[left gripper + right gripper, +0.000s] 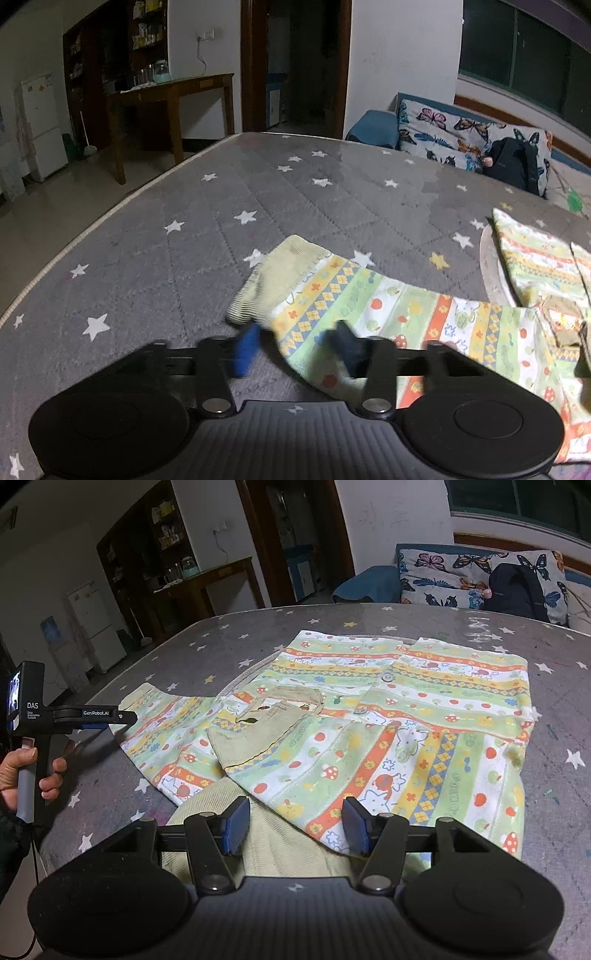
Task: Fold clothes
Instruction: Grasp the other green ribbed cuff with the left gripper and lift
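Observation:
A child's top (pixel 388 716) with bright stripes and mushroom prints lies flat on the grey star-print mattress (pixel 554 812). Its left sleeve (pixel 369 314) stretches out sideways and ends in a pale green ribbed cuff (pixel 280 273). My left gripper (pixel 295 349) is low over that sleeve near the cuff; its blue pads look blurred and stand apart, with the sleeve's edge between them. From the right wrist view, the left gripper (pixel 127 716) meets the sleeve's end, held by a hand (pixel 22 771). My right gripper (pixel 295 825) is open at the near hem, with striped cloth and a ribbed green band between its pads.
The mattress edge (pixel 92 229) runs along the left with floor beyond. Behind the mattress stand a sofa with a butterfly cushion (pixel 461 576) and a black backpack (pixel 517 590). A wooden table (pixel 173 96) and a white fridge (pixel 40 122) are at the far left.

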`<state>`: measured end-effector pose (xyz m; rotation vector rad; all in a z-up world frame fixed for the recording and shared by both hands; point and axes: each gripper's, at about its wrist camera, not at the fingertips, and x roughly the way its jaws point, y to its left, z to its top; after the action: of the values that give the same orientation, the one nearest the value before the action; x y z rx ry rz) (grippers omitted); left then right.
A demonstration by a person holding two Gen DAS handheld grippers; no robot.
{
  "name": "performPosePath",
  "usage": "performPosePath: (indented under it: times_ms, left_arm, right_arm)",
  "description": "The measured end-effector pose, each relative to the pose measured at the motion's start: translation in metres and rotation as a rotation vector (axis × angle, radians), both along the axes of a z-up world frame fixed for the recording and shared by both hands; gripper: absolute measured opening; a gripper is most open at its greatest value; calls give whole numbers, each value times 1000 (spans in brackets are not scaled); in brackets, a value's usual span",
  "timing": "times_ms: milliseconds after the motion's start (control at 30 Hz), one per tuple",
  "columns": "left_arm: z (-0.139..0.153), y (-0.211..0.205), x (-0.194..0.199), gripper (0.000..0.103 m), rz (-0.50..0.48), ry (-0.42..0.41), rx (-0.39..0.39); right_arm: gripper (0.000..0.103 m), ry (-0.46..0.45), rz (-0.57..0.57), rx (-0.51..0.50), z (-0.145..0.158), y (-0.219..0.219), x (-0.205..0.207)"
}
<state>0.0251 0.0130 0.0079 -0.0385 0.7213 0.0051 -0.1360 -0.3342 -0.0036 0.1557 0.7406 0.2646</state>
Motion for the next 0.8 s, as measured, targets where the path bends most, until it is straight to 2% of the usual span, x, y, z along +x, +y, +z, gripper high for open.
performPosePath:
  times_ms: [67,200,400,633,700,800]
  left_arm:
    - [1,3,1,18,-1,2,-33]
    - [10,4,-4,12,-1,-42,-92]
    - [44,-13,-19,8,-117,-144,-179]
    - [86,-57,-36,9,-335,-231,-292]
    - [93,-67,-41,9,-380,-241,-294]
    - [91,-78,-46,13,-385,-244,-213]
  right_arm:
    - [57,-6,-6,-1,1,-1,-1]
    - [57,-15,-11,1,3,-2,-3]
    - [57,-33,-23,7,8,-5,-8]
    - [57,-57,-51,14,15,-12,-13]
    - [57,-63,-57,12,16,-14,-15]
    - [57,-68,-59,5,17,-15,-18]
